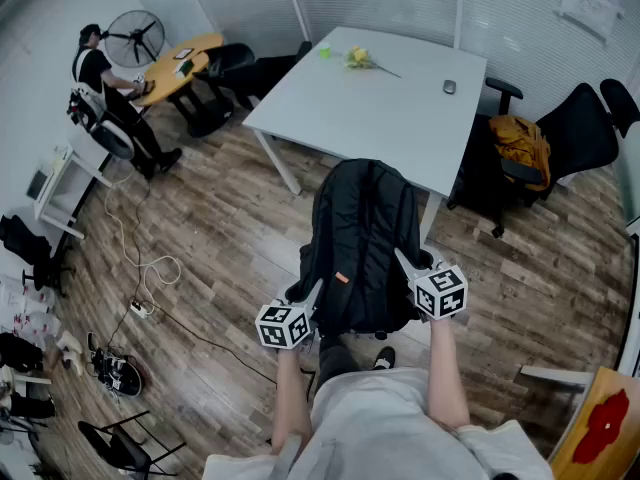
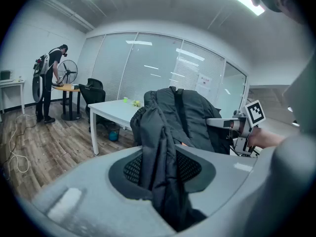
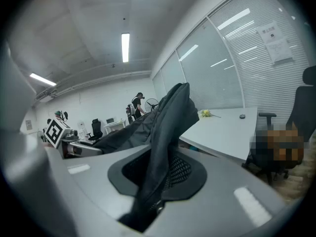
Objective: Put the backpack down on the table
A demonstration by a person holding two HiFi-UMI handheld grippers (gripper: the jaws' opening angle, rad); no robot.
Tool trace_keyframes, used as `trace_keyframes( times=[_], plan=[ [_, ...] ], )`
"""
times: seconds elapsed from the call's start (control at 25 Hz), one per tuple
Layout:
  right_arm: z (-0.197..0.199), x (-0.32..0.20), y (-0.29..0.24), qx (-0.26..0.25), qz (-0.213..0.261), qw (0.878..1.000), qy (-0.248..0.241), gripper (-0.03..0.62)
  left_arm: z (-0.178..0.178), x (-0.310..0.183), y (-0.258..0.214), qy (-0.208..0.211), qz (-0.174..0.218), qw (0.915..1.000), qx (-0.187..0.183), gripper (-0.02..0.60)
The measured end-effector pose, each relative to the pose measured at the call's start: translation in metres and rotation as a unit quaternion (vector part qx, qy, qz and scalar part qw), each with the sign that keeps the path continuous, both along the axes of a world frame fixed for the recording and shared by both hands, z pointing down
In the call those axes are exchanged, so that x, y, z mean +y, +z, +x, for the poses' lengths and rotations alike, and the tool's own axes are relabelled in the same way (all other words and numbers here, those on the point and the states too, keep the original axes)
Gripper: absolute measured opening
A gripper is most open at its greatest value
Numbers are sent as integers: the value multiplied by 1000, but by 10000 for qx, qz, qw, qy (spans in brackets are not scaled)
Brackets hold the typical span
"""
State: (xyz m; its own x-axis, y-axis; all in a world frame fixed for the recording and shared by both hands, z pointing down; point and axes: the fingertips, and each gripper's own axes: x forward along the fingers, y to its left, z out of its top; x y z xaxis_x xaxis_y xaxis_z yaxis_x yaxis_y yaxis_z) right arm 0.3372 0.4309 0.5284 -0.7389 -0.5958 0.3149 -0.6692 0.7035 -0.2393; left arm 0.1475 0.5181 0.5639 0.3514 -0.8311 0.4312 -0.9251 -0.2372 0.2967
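Head view shows the black backpack (image 1: 362, 248) held upright in front of the white table's (image 1: 380, 118) near edge, not on it, with the left gripper (image 1: 308, 296) and right gripper (image 1: 406, 261) each clamped narrowly on its fabric, 1 per side.

Black backpack (image 1: 360, 238), white table (image 1: 385, 108), brown wood-plank floor (image 1: 225, 268)

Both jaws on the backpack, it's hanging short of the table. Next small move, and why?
Probably carry the backpack forward and a little up, over the near edge of the table. The left gripper and right gripper each clamp its fabric, it hangs above the floor just short of the tabletop, and the near tabletop looks bare, so it could be lowered there.
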Motion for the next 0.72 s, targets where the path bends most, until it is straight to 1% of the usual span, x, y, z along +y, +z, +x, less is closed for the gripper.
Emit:
trace_keyframes(
  times=[0.2,0.72],
  plan=[
    [6,12,-3,-27,-4,10000,33,57,6,13,-5,39,25,10000,14,123],
    [-5,33,-1,-169,-56,9998,0,58,-4,45,-8,-54,89,9999,-2,123]
  ],
)
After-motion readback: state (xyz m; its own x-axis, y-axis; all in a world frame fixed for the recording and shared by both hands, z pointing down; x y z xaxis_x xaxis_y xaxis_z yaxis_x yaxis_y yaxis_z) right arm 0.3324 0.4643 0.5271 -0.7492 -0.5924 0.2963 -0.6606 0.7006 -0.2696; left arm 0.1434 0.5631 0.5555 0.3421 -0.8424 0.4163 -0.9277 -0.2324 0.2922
